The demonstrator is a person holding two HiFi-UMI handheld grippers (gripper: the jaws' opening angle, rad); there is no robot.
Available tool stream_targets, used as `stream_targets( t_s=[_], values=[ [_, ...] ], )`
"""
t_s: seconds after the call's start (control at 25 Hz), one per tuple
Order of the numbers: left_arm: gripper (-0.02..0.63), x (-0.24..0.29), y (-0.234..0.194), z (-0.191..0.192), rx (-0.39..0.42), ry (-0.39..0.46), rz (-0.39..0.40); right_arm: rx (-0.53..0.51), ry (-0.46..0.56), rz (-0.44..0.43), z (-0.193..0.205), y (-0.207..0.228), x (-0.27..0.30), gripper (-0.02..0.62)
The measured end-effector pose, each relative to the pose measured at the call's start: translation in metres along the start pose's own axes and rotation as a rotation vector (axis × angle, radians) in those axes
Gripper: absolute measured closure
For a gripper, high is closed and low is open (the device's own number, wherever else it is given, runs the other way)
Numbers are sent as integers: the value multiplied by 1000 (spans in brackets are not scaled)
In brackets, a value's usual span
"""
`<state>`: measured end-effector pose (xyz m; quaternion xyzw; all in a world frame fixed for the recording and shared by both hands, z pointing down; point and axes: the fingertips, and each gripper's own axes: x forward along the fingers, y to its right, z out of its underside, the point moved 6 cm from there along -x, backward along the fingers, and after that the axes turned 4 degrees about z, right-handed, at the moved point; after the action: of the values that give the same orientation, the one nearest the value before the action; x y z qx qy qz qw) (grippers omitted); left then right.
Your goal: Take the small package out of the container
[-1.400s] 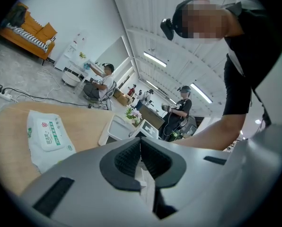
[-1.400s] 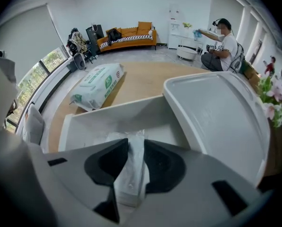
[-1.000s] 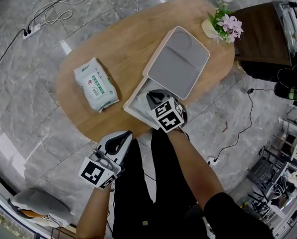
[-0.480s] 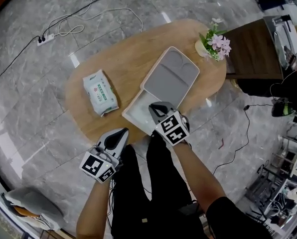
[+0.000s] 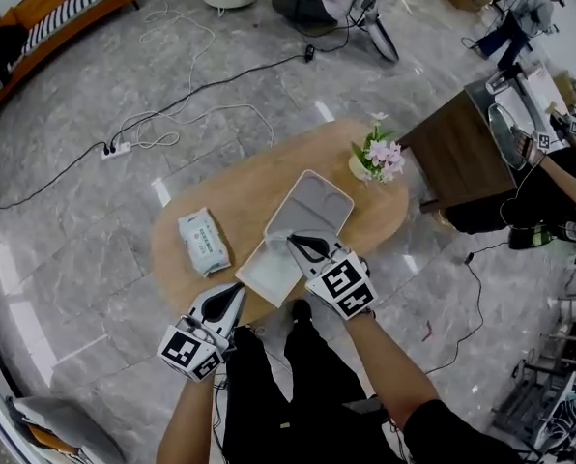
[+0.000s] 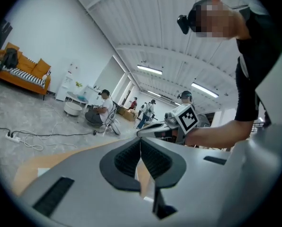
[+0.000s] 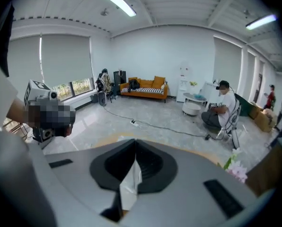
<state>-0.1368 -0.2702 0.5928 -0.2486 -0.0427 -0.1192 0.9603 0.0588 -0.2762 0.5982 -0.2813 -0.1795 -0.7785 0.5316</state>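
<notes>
Jaws are pressing tight together on both the left gripper (image 6: pixel 140 159) and the right gripper (image 7: pixel 133 167), each clenching on nothing, as a person is holding the two tools above an oval wooden table (image 5: pixel 244 184). The pack (image 5: pixel 203 242), white with green print, is lying flat on the tabletop, outside the container (image 5: pixel 267 273) and apart from it, to its left in the head view. The white container is sitting open at the table's near edge, its grey lid (image 5: pixel 313 207) folded back toward the pink flowers (image 5: pixel 378 157) at the far end. In the head view the right gripper is showing over the container, while the left is hanging by the table's near edge, beside the person's legs. A power strip (image 5: pixel 114 149) and cables are trailing across the grey marble floor, and a dark cabinet (image 5: pixel 460 153) is standing just beside the table.
</notes>
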Motion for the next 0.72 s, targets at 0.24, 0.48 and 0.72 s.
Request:
stream_targets(
  t_s=[0.24, 0.48, 0.72],
  values=[
    [589, -5, 44, -79, 98, 27, 7, -15, 167, 18, -86, 11, -84, 578],
    [589, -3, 80, -174, 239, 94, 26, -51, 348, 9, -167, 19, -160, 578],
    [589, -7, 111, -245, 344, 138, 43, -62, 465, 20, -212, 25, -219, 578]
  ],
)
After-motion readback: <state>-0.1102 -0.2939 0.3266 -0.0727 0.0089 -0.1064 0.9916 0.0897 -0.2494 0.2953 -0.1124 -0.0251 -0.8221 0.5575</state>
